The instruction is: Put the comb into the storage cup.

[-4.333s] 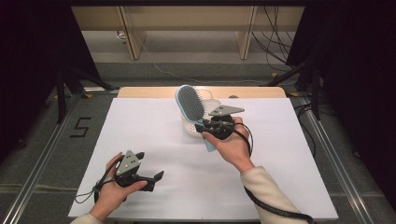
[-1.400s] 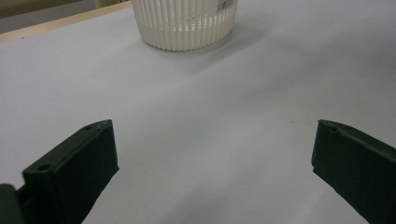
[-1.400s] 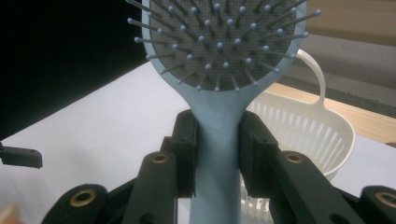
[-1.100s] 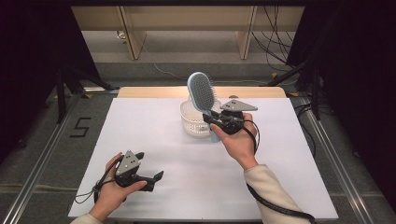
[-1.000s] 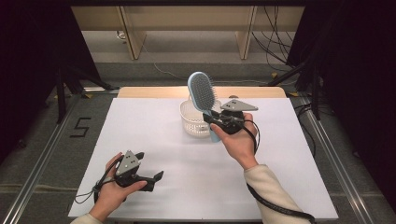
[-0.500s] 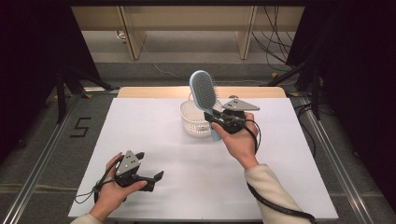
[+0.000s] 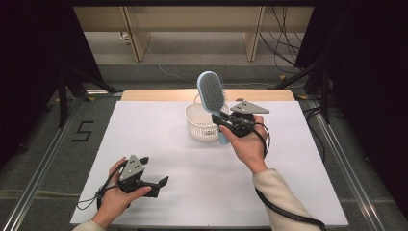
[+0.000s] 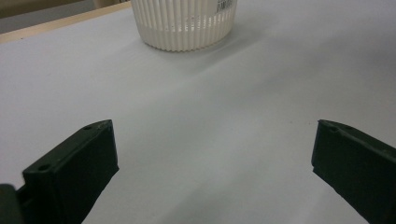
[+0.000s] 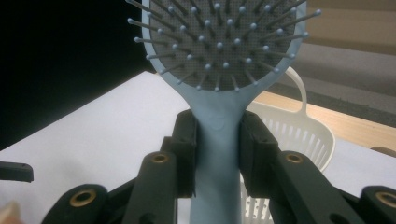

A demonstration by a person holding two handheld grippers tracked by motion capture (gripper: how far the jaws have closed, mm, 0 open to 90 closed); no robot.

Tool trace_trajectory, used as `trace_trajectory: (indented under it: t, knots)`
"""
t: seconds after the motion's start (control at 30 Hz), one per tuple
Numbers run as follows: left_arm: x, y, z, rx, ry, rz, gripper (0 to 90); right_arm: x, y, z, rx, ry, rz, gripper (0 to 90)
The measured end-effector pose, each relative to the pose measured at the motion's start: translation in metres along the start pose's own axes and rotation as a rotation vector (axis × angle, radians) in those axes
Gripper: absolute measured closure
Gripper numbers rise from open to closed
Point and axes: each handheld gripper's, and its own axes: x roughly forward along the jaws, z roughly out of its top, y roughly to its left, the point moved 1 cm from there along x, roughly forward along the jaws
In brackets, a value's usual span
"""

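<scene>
Right tool (image 7: 222,126) clamps hairbrush (image 7: 212,94) handle, head upright at 12 o'clock above basket (image 7: 195,126). Left tool (image 7: 161,182) wide, empty, resting on bench (image 7: 288,159).

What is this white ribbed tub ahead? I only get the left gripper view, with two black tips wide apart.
Observer: A small basket with a handle loop, on the white table.
Operator: Is anything going into it?
Observer: Not yet. The right tool holds a blue hairbrush upright above it.
Operator: Held how?
Observer: Clamped on the handle, just below the bristles, which face the right gripper view's camera.
</scene>
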Motion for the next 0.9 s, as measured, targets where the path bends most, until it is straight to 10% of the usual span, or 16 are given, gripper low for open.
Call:
trace_trajectory:
  t: [0.9]
  knots:
    - [-0.0002, 0.0002, 0.0, -0.001, -0.001, 0.002, 0.0, -0.0014, -0.0041, 0.0021, 0.004, -0.018, -0.012, 70.5]
